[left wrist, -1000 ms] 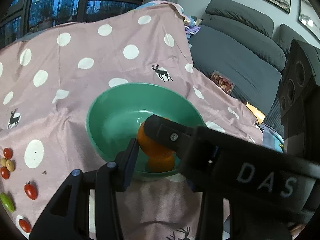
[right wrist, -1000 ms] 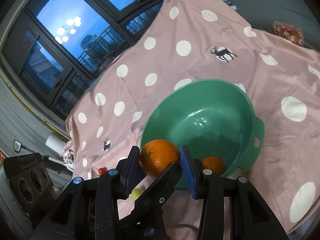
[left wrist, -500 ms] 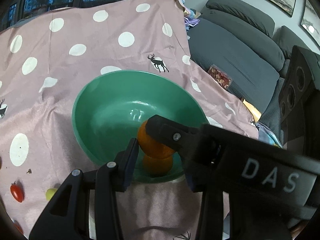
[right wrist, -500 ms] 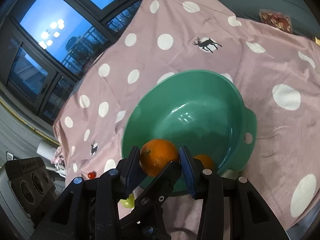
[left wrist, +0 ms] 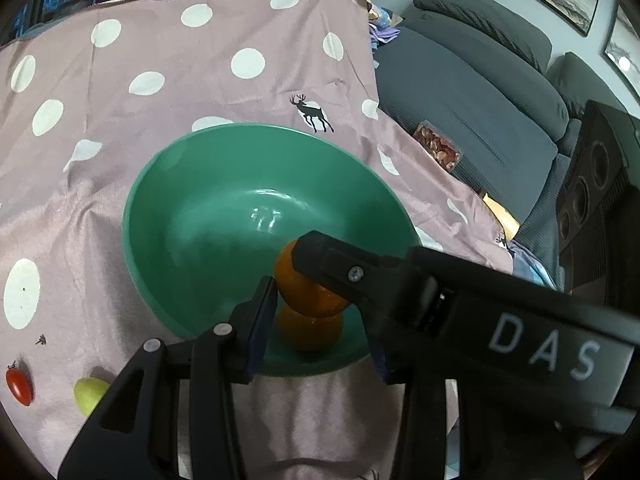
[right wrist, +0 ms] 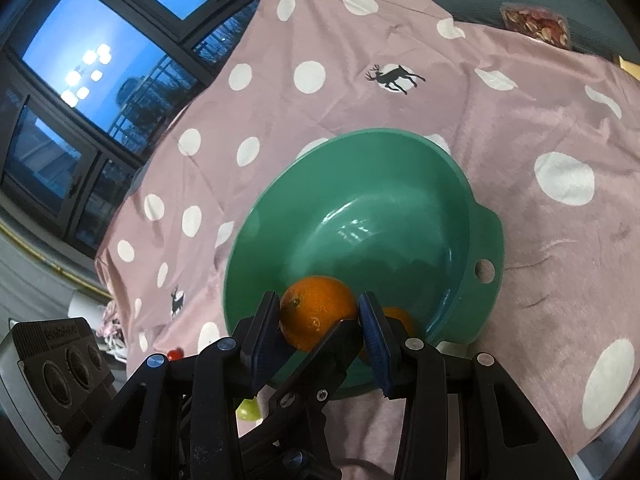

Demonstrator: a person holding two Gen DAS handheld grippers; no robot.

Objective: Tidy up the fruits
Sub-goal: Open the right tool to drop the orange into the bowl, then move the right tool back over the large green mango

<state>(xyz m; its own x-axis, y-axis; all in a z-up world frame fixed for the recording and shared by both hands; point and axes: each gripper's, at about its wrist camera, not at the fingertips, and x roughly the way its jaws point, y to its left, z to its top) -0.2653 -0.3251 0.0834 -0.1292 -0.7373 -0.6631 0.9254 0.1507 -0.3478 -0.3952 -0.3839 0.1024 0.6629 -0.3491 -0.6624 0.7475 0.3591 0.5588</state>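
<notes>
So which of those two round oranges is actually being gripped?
The upper orange, pinched between the right gripper's blue pads over the green plastic bowl; the other orange lies loose on the bowl's bottom.

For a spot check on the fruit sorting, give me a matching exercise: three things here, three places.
Things:
1. round orange fruit
2. small red cherry tomato
3. clear packet of reddish snacks

Places:
A. on the grey sofa
B. on the pink dotted cloth
C. held in the right gripper

Pairs: 1-C, 2-B, 3-A
</notes>
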